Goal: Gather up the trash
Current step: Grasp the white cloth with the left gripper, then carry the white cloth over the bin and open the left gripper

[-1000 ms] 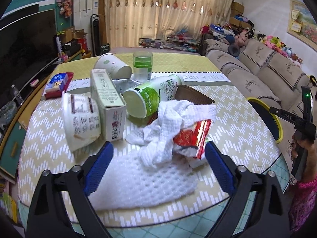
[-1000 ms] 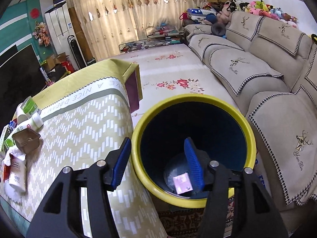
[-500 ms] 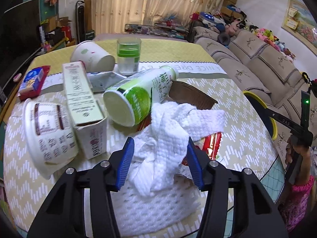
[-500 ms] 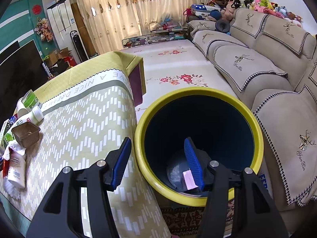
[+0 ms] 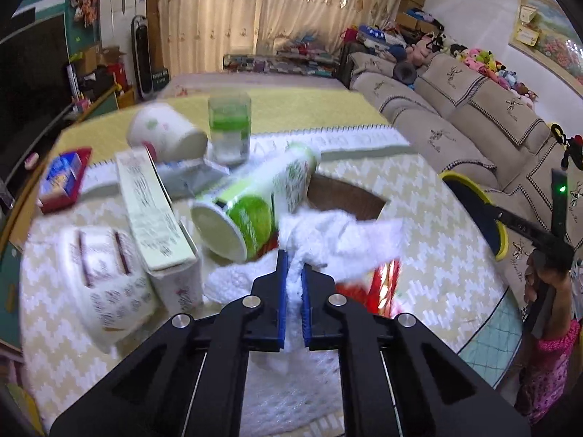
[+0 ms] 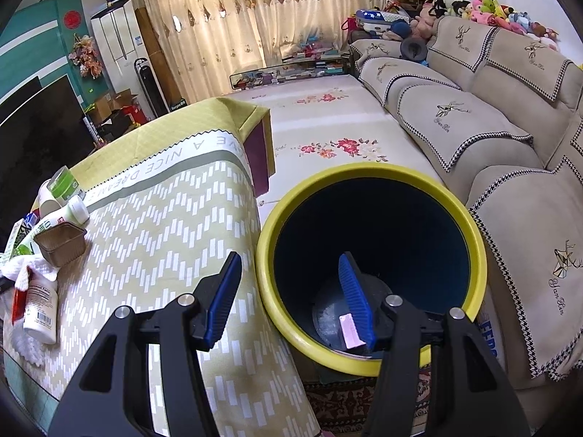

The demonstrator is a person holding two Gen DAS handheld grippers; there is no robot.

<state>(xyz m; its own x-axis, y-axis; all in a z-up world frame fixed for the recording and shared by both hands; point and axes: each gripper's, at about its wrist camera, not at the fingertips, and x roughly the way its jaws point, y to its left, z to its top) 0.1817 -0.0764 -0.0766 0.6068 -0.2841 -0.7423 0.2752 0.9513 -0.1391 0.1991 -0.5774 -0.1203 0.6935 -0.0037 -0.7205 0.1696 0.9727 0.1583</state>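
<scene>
A crumpled white towel (image 5: 339, 240) lies on the patterned table (image 5: 430, 240) amid the trash, and my left gripper (image 5: 294, 260) is shut on a fold of it. A red wrapper (image 5: 382, 284) pokes out beneath the towel. Behind them lie a green-and-white bottle (image 5: 255, 204), a carton (image 5: 153, 211) and a tipped paper bowl (image 5: 105, 284). In the right wrist view my right gripper (image 6: 291, 284) stands open and empty over the yellow-rimmed bin (image 6: 477, 255). A small pink item (image 6: 349, 329) lies at the bin's bottom.
A tipped paper cup (image 5: 164, 134), a glass (image 5: 229, 127) and a brown tray (image 5: 349, 200) stand further back on the table. The bin sits on the floor between the table edge and a beige sofa (image 6: 473, 116). A white bottle (image 6: 40, 306) lies near the towel.
My left gripper moved forward over the white towel and its jaws came together on a fold of it. The right gripper stayed open over the bin.
</scene>
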